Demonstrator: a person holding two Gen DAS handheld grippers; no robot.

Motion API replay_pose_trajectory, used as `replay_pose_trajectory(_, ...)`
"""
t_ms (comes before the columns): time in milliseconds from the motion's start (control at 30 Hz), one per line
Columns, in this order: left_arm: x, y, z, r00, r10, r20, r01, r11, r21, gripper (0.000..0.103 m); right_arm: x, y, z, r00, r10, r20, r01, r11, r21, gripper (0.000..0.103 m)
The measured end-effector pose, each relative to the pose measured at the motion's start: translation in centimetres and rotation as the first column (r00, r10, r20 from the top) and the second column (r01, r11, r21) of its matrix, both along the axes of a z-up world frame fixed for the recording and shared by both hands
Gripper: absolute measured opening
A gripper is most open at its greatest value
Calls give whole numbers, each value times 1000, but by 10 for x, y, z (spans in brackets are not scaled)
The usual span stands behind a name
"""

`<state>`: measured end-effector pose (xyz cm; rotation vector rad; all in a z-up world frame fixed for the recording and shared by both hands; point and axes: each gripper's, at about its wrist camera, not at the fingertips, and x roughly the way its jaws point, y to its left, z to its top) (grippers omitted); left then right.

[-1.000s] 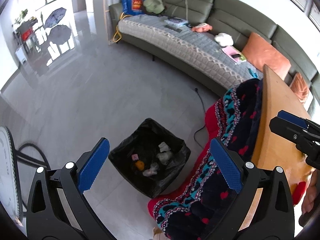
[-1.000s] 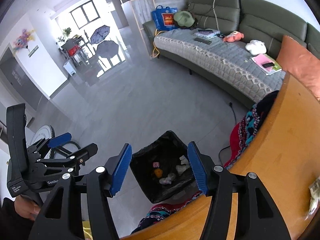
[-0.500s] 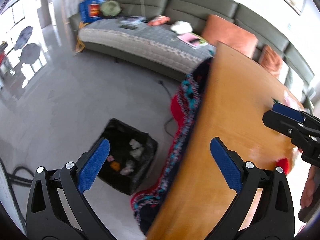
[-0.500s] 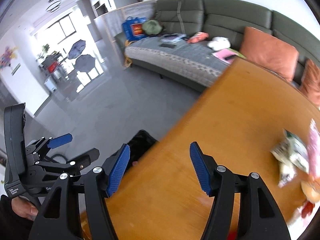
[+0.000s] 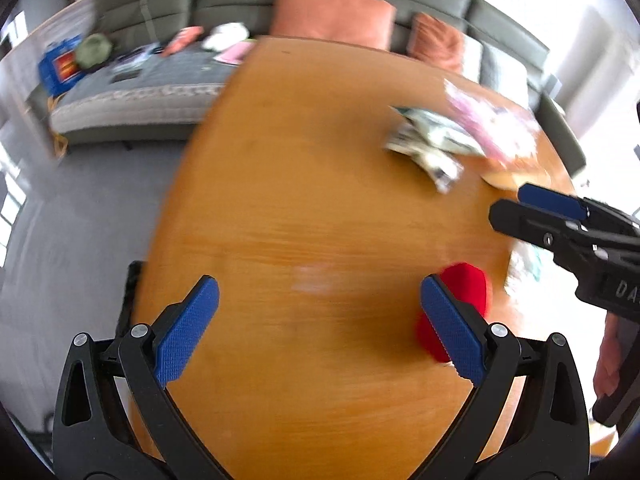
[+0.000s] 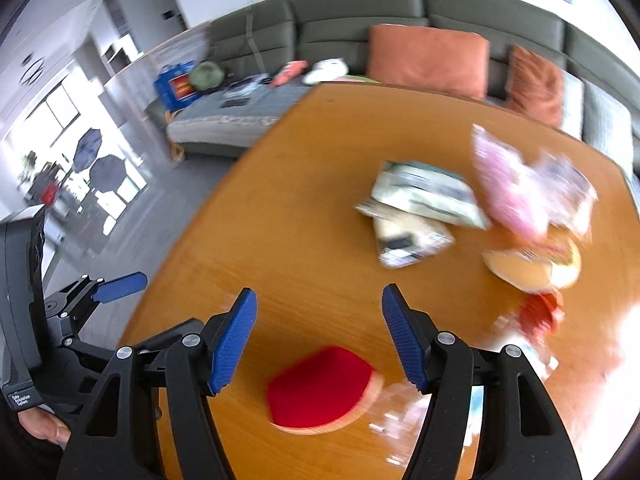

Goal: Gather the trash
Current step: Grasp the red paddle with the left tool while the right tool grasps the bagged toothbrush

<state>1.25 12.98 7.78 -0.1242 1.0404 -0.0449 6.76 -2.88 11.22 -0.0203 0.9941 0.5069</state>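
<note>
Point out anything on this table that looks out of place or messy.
Litter sits loose on the wooden table: crumpled wrappers, a pink bag, a bun-like item partly beneath it, and a red piece lying apart, nearest the right tool. Blur hides finer detail.

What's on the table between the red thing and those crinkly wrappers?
Nothing: in the right wrist view only bare wooden table lies between the red thing and the wrappers.

I count two grippers, my left gripper (image 5: 319, 330) and my right gripper (image 6: 317, 340), over one wooden table (image 6: 304, 248). On it lie two greenish wrappers (image 6: 424, 194), one pink wrapper (image 6: 516, 196), one bun (image 6: 528, 268) and one red piece (image 6: 320, 390). Behind, two orange cushions (image 6: 428, 58) sit on one sofa (image 6: 352, 12).
</note>
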Motion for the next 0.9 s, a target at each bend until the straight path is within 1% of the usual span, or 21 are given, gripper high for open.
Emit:
replay_pose_trajectory(167,5,-46,-9,993,-118,-28,118,993,11,97,1,-51,-8,996,-91,-14,91,996,5,69)
replay_pose_trajectory(267,8,-66,-17,985,-169,-47,169,985,12,97,2,-70,-13,992,-127,-24,127,992,5,70)
replay_pose_trajectory(367,9,-85,-28,972,-223,-76,225,974,20,97,0,-89,-20,984,-172,-37,172,985,3,74)
replay_pose_trajectory(500,11,-108,-41,954,-285,-96,292,954,72,97,-1,-111,-30,972,-226,-65,226,974,-1,75)
replay_pose_trajectory(633,15,-120,-49,940,-324,-104,335,935,116,96,-3,-125,-39,959,-270,-90,270,963,-5,75)
replay_pose_trajectory(667,16,-122,-51,938,-329,-106,341,932,124,87,-4,-127,-40,956,-278,-95,278,960,-5,75)
replay_pose_trajectory(700,17,-124,-54,932,-342,-119,356,926,128,74,-4,-128,-42,953,-287,-101,288,958,-5,75)
replay_pose_trajectory(733,19,-124,-58,928,-348,-134,364,923,127,66,-4,-129,-44,950,-295,-107,296,955,-6,75)
replay_pose_trajectory(767,20,-124,-60,926,-350,-141,367,922,121,64,-3,-128,-45,947,-300,-115,301,954,-7,75)
replay_pose_trajectory(800,19,-124,-59,927,-355,-124,369,921,121,64,-2,-127,-46,944,-305,-125,306,952,-4,75)
replay_pose_trajectory(900,17,-125,-58,920,-374,-118,388,913,130,63,4,-123,-52,932,-323,-164,329,944,11,76)
